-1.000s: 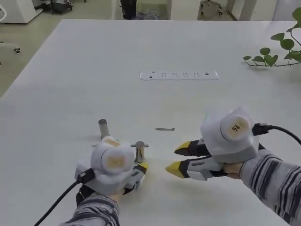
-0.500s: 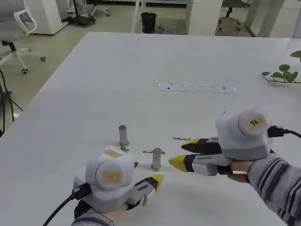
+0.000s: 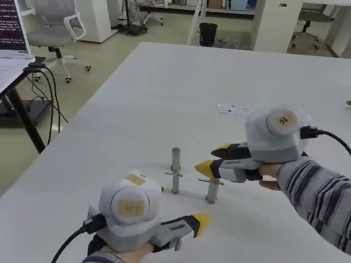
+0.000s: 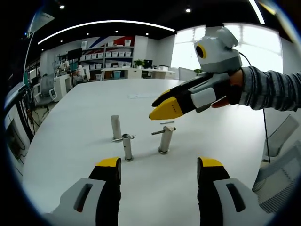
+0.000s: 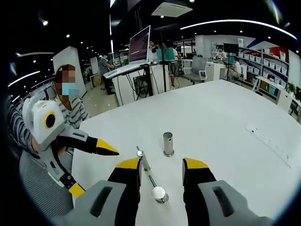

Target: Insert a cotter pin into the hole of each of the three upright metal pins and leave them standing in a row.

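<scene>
Three metal pins stand upright on the white surface [image 3: 137,109]. In the head view the back pin [image 3: 175,156] and the middle pin [image 3: 175,186] line up, one behind the other, so they look almost like one. The left gripper view looks from lower down and shows all three standing apart. The third pin [image 3: 212,190] has a cotter pin [image 3: 210,181] poking through near its top. A thin cross piece shows by the middle pin too, but I cannot tell if it goes through.

The right gripper [image 3: 213,157] hangs just above the third pin. Its yellow-tipped fingers are a little way apart and hold nothing. The right gripper view looks down on that pin's round top, right between the fingers.

The left gripper [image 4: 159,164] is low and close to the person, apart from the pins. Its fingers are wide and hold nothing.

A power strip [image 3: 233,109] lies farther back on the surface.
</scene>
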Action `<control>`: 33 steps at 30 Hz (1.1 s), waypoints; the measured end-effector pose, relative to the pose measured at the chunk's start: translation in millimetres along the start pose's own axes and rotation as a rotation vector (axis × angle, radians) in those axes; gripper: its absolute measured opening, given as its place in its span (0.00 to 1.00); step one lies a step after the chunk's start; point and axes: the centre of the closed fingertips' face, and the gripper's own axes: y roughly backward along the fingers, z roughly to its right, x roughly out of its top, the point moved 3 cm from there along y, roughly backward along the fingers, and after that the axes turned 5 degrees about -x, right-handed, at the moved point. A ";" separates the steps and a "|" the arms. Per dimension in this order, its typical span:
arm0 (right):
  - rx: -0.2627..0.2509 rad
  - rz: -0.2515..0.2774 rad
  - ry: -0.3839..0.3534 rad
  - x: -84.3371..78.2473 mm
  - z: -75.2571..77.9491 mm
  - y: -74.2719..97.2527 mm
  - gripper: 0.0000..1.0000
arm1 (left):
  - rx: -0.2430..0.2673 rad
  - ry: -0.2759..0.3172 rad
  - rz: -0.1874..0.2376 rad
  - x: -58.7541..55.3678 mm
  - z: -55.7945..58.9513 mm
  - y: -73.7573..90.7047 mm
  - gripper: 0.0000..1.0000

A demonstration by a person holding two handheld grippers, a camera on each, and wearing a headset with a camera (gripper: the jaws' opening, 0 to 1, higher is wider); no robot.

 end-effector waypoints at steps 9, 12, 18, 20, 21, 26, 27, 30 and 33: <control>0.004 -0.039 0.015 13.7 -5.7 -40.5 0.29 | 0.023 -0.016 0.012 -1.1 -9.8 8.7 0.78; 0.009 -0.043 0.008 15.9 -6.8 -52.2 0.29 | 0.033 -0.030 0.022 0.6 -12.1 9.0 0.82; -0.022 -0.062 0.000 16.3 -0.2 -73.7 0.28 | 0.033 -0.013 0.067 5.3 -14.9 9.5 0.88; -0.014 -0.064 -0.017 15.8 -0.5 -78.5 0.27 | 0.037 -0.014 0.072 6.5 -16.2 9.4 0.90; -0.010 -0.068 -0.025 15.1 -1.1 -81.2 0.26 | 0.039 -0.015 0.070 6.3 -16.8 9.2 0.93; -0.014 -0.084 -0.010 12.6 -3.2 -89.2 0.20 | 0.049 -0.008 0.062 5.0 -18.9 9.2 0.97; -0.014 -0.090 -0.008 12.0 -3.5 -90.4 0.19 | 0.047 -0.008 0.063 5.4 -18.7 8.8 0.99; -0.021 -0.106 -0.003 9.4 -2.4 -92.5 0.16 | 0.039 -0.009 0.061 5.4 -17.0 8.0 0.99; -0.028 -0.108 0.001 9.6 -0.8 -93.4 0.12 | 0.036 -0.014 0.049 4.0 -16.2 7.1 0.99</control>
